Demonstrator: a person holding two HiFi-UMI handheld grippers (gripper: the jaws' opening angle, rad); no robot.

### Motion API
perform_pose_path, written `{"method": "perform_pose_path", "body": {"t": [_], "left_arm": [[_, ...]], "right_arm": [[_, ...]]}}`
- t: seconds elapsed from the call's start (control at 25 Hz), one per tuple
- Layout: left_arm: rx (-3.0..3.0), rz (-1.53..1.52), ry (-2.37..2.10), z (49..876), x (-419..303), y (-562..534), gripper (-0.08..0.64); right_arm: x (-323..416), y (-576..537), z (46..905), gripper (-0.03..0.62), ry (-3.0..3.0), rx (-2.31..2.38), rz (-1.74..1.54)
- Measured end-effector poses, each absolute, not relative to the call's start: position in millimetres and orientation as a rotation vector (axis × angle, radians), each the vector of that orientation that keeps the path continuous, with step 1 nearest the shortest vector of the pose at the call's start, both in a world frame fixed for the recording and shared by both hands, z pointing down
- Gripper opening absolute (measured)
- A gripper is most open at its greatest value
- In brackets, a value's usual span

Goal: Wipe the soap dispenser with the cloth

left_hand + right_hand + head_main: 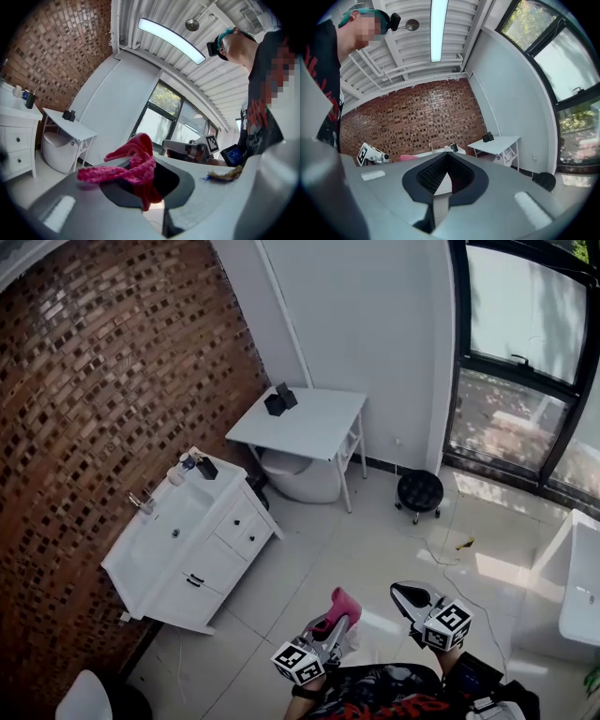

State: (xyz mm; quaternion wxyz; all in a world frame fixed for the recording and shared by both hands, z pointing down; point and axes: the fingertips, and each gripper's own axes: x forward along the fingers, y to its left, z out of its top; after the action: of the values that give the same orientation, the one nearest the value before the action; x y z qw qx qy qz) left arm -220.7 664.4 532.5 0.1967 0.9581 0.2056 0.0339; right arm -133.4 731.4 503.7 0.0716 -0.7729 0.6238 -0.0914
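Observation:
A pink cloth (344, 603) hangs from my left gripper (336, 619), which is shut on it low in the head view. In the left gripper view the cloth (133, 168) is bunched between the jaws and drapes over them. My right gripper (403, 593) is beside it, shut and empty; its jaws meet in the right gripper view (446, 160). The dark soap dispenser (207, 467) stands on the far corner of the white vanity (220, 554), well away from both grippers across the floor. It also shows small as a dispenser (30, 100) at the left gripper view's left edge.
A small bottle (177, 474) and a tap (142, 502) share the vanity top. A white table (314, 427) with two dark boxes (280, 399) stands behind, a black stool (419, 490) to its right. A white tub (581, 592) lies at the right.

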Motion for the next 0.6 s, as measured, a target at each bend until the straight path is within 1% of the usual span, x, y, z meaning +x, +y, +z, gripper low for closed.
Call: {"method": "perform_pose_path", "body": {"t": [0.16,0.32,0.48,0.6], "left_arm": [[2.753,0.061,0.599,500,-152,584,0.041],[2.809,-0.003,0.565,483,-103,512,0.041],[2.812,-0.03,0.423,475,-78,460,0.04],[2.786,-0.016,0.321,490,-65,430,0.041]], "right_arm": [[-71,652,458,0.002,1.905,-2.292,-0.16],[-36,576,431,0.002,1.963,-2.264,-0.047],[-12,519,443,0.002,2.087,-2.201,-0.14],[14,479,458,0.002,2.148,-2.155,-0.214]]}}
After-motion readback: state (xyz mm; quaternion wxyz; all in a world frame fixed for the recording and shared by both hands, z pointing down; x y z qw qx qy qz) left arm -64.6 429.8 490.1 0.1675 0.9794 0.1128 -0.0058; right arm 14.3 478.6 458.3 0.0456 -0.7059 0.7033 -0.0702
